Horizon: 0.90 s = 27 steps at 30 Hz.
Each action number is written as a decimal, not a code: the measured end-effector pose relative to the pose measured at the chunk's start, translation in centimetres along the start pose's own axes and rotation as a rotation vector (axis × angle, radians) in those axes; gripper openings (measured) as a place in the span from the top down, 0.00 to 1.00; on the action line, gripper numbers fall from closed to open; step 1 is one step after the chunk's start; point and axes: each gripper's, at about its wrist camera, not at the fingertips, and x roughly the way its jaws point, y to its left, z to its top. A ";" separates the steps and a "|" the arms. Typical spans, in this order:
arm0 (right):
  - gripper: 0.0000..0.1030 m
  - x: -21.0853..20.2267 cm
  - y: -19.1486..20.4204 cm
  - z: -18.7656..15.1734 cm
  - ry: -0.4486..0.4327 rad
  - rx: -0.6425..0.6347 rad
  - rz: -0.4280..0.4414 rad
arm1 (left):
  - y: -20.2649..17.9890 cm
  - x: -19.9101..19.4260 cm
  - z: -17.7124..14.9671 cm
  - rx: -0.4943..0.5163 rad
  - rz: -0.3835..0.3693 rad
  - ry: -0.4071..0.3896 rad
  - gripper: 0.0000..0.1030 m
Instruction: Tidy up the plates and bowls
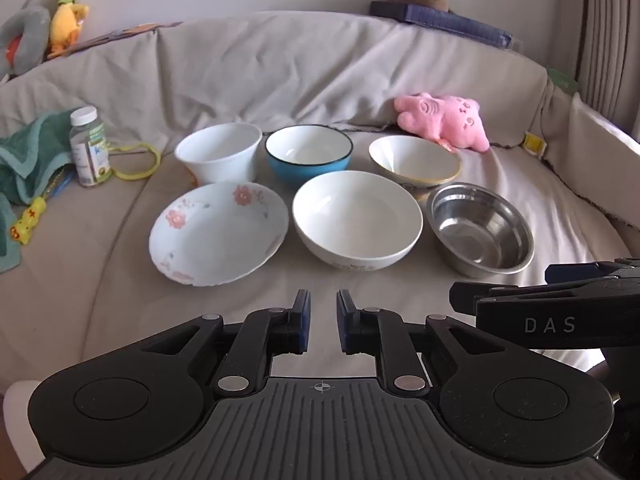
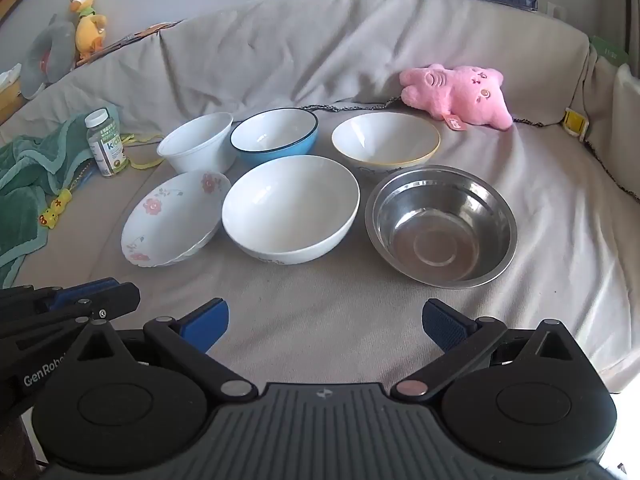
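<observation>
Nearest the cameras, both pairs of fingers hang over the bare front of a sofa seat (image 2: 320, 320) draped in a beige cover, and neither touches any dish. The left gripper (image 1: 323, 322) has its blue-padded fingers (image 1: 303, 320) drawn close together with only a narrow gap and nothing between them. The right gripper (image 2: 325, 322) has its fingers (image 2: 208, 320) spread wide apart, also empty.

Just beyond the fingertips lies the front row of three dishes. The floral plate (image 1: 218, 234) sits ahead and slightly to the left of the left fingers, tilted with its far edge raised. The large white bowl (image 2: 290, 210) stands in the middle, roughly straight ahead of both grippers. The steel bowl (image 2: 440, 226) stands ahead and to the right, nearest the right gripper's right finger but well clear of it.

Behind them comes a second row: a small white bowl (image 1: 218, 154) on the left, a blue bowl (image 1: 309, 154) with a white inside in the middle, and a yellow-rimmed bowl (image 2: 386, 142) on the right. All are upright and close to their neighbours; whether any rims touch cannot be told.

Farther left lie a clear bottle (image 1: 89, 148) with a white cap and a green towel (image 1: 28, 156). At the back right a pink plush toy (image 2: 458, 94) rests against the sofa back.
</observation>
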 end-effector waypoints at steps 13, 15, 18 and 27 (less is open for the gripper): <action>0.00 0.2 -0.2 -0.3 0.030 -0.006 0.007 | -0.5 0.7 -0.3 0.043 0.024 0.070 0.83; 0.00 0.1 0.0 -0.3 0.036 -0.010 0.007 | -0.6 0.7 -0.2 0.048 0.023 0.074 0.83; 0.00 0.2 0.0 -0.4 0.041 -0.009 0.009 | -0.6 0.8 -0.2 0.048 0.023 0.080 0.83; 0.00 0.1 -0.3 -0.4 0.045 -0.004 0.008 | -0.7 0.9 -0.4 0.049 0.023 0.083 0.83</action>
